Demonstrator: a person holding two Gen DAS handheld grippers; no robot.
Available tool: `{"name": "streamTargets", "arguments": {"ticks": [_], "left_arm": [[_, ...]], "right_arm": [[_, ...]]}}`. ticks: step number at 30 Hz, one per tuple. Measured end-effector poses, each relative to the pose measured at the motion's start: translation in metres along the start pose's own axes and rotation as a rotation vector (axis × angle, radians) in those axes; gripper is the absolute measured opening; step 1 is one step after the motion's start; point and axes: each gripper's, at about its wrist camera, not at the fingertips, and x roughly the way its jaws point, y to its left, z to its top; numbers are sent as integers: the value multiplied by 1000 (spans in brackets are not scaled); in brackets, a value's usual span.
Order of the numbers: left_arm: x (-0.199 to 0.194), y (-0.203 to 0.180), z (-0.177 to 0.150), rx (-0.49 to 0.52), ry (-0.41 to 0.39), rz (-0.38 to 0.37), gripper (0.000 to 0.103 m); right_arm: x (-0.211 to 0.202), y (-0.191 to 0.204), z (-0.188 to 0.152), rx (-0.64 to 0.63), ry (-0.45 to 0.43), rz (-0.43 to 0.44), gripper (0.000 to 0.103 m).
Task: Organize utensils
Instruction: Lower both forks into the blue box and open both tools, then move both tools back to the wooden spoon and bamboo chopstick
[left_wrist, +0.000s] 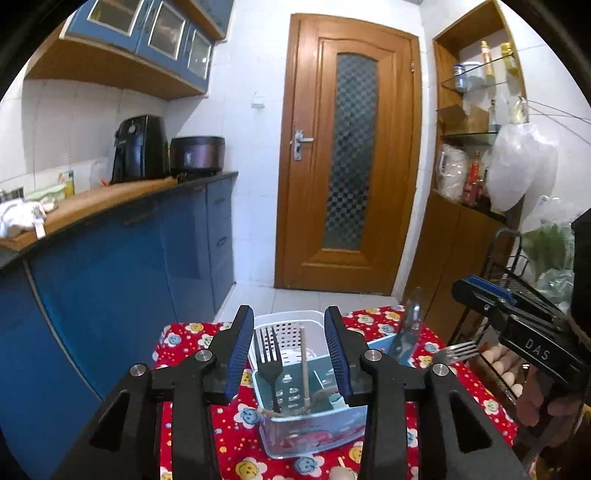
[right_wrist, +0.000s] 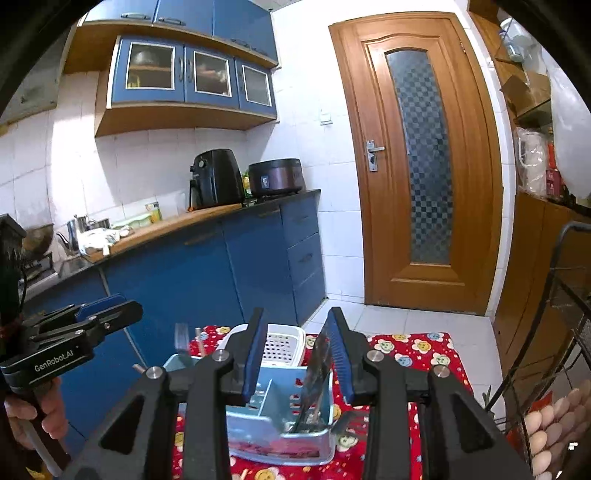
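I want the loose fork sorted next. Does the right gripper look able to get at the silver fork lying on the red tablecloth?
Probably yes: the silver fork lies uncovered on the red tablecloth, outside the light blue plastic caddy, near the right gripper, whose jaws stand open and empty.

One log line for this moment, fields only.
left hand-held gripper: open, empty | right hand-held gripper: open, empty | fork: upright in caddy

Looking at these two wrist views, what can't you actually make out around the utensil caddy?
- Left wrist view: bottom of the blue caddy, hidden by the left claw.
- Right wrist view: the knife beside the right claw is motion-blurred; contact unclear.
- Left wrist view: the silver fork handle, hidden behind the right claw's body.
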Motion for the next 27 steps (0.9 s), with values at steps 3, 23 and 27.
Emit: {"name": "streamTargets", "arguments": {"ticks": [3, 23, 27], "left_arm": [[-18, -5, -3, 11, -7, -2, 41], [-36, -20, -90, -53, 237, -22, 41], [-24, -19, -110, -79, 306, -24, 41]], "right_arm": [[-15, 2, -4, 12, 5, 14, 37], [-68, 23, -77, 21, 171, 38, 37], [-66, 20, -98, 40, 218, 28, 37]]}}
